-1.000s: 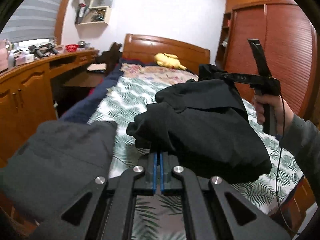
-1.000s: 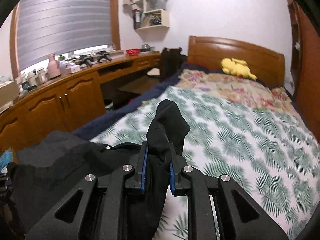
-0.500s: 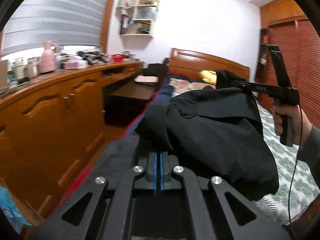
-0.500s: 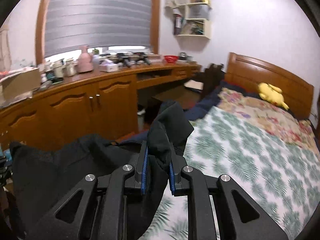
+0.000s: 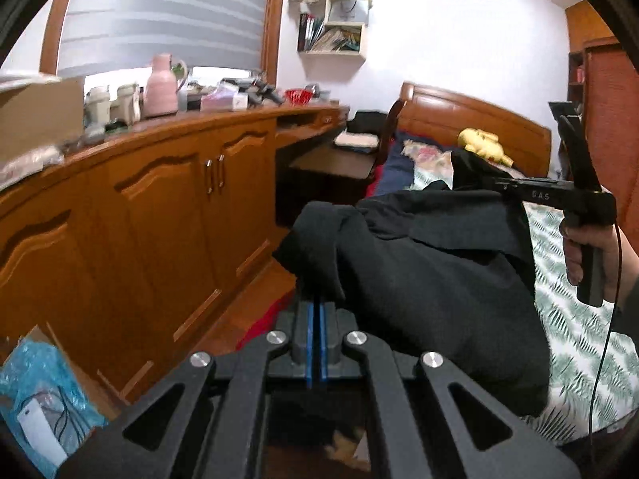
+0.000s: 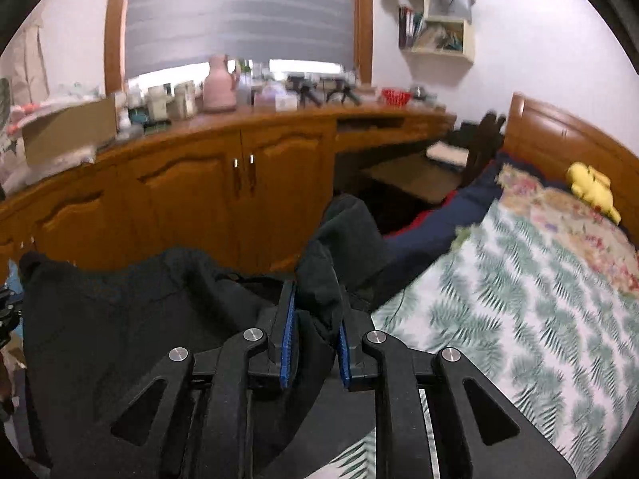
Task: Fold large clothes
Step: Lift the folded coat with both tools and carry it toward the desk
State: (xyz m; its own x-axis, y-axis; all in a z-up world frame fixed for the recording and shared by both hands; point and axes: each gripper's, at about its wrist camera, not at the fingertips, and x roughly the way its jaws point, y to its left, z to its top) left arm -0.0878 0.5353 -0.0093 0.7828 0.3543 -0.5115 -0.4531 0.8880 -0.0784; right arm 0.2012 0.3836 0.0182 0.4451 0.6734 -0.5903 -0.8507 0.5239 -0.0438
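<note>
A large black garment [image 5: 431,279] hangs in the air between my two grippers, over the left edge of the bed. My left gripper [image 5: 317,307] is shut on one bunched corner of it. My right gripper [image 6: 315,311] is shut on another bunched corner [image 6: 339,239], with the rest of the cloth [image 6: 131,319] draping to the left. The right gripper also shows in the left wrist view [image 5: 491,181], held in a hand at the right, with cloth hanging from it.
The bed [image 6: 519,299] with a green leaf-print cover lies to the right, a yellow plush toy [image 6: 595,187] near its headboard. A long wooden cabinet [image 5: 167,215] with a cluttered top runs along the left. A blue plastic bag [image 5: 40,391] lies on the floor.
Both grippers have swung left, away from the bed and toward the cabinet, carrying the black garment with them. Both grips are unchanged.
</note>
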